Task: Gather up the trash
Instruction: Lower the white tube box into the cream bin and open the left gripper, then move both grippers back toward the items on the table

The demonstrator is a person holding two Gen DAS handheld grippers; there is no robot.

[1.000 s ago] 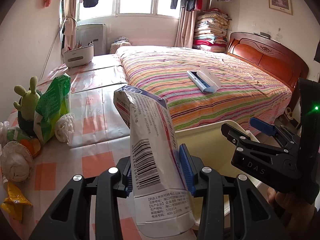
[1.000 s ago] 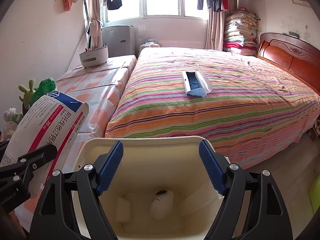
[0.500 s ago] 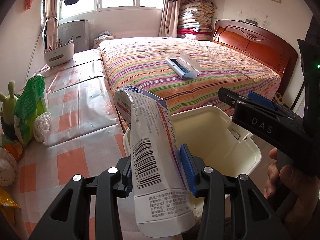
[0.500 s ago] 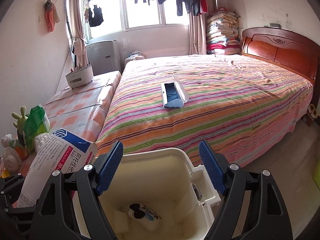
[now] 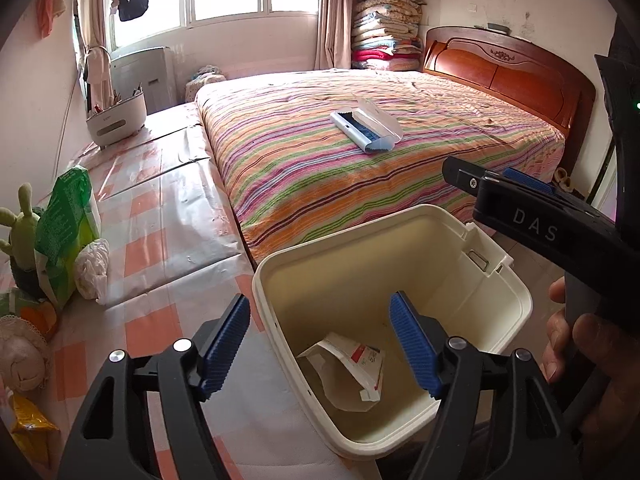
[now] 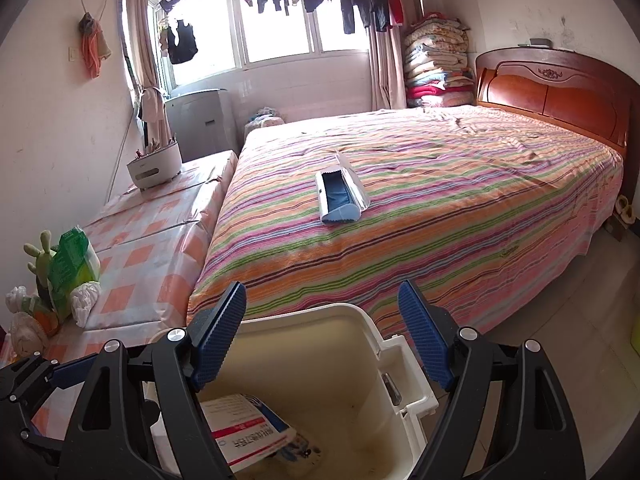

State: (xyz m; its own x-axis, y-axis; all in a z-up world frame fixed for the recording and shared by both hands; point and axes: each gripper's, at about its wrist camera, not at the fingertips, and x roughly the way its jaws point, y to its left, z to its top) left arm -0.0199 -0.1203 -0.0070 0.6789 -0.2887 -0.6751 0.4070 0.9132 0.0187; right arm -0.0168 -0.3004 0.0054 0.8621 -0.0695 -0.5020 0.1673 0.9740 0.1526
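Change since earlier frame: white packet no longer sits between the left gripper's pads; it now lies inside the bin.
Left gripper [image 5: 320, 344]: lower centre of the left wrist view; jaws opening, blue pads wide apart, nothing between them.
Right gripper [image 6: 322, 338]: lower centre of the right wrist view; jaws wide apart, holding nothing, poised over the bin's open top. It also shows at the right edge of the left wrist view, gripped by a hand [image 5: 576, 352].
White packet [image 5: 348, 368]: on the bin floor, crumpled, red and blue print facing up; free of both grippers.
Bin [image 5: 516, 320]: cream plastic, lid absent, lower centre of both views; sits just beside the foot corner of the bed and the checked surface.
Checked surface [image 5: 152, 240]: orange-and-white plastic cover, left of the bin, running toward the window.
Items on checked surface: green packet [image 5: 64, 232], crumpled white wad [image 5: 94, 268] touching it, cactus toy [image 5: 20, 232] behind, yellow wrapper [image 5: 28, 428] at lower left edge.
Bed [image 6: 440, 208]: striped cover, centre of frame; an open blue-lined case [image 6: 340, 196] lies on it.
Far end: white holder [image 5: 116, 120] on the checked surface in the upper left, folded quilts [image 6: 436, 68] stacked beside the headboard.
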